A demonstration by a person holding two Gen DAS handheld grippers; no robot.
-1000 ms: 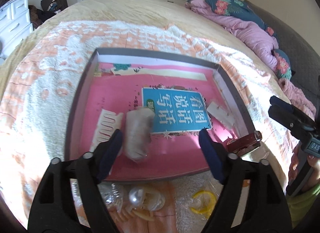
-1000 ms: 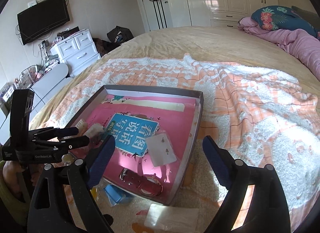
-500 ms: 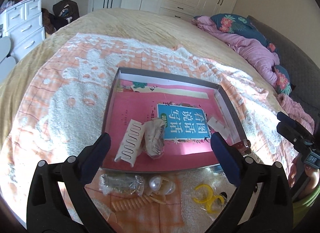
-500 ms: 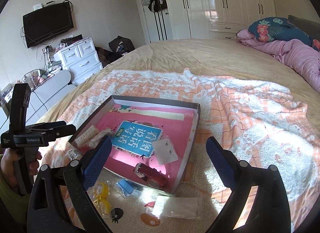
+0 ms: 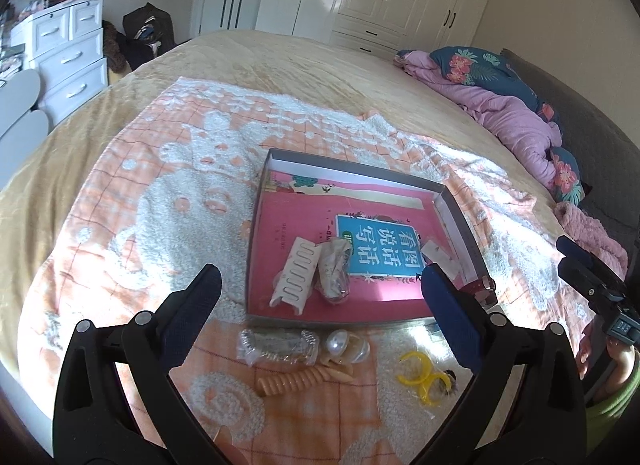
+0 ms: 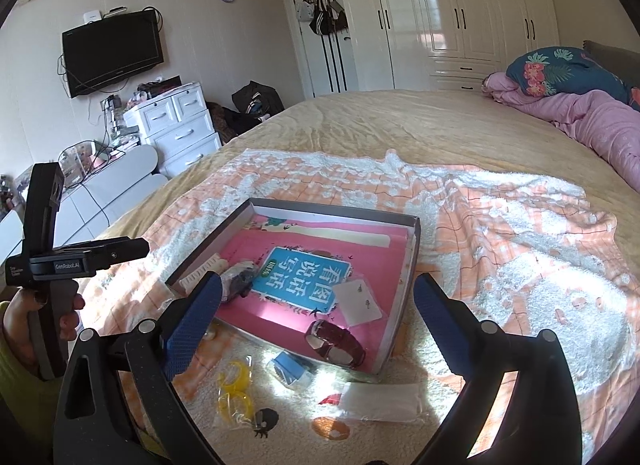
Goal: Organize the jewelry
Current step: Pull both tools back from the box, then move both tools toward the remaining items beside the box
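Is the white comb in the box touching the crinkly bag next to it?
Touching. In the left wrist view the white comb lies flat on the pink floor of the box, and its right edge meets the crinkly bag with no gap.

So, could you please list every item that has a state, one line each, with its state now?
left tool: open, holding nothing
right tool: open, holding nothing
box: lidless, lying flat on the blanket
watch: inside the box, near corner
white comb: inside the box
wrapped packet: inside the box, beside the comb
pearl clip: outside, on the blanket
yellow rings: outside, on the blanket
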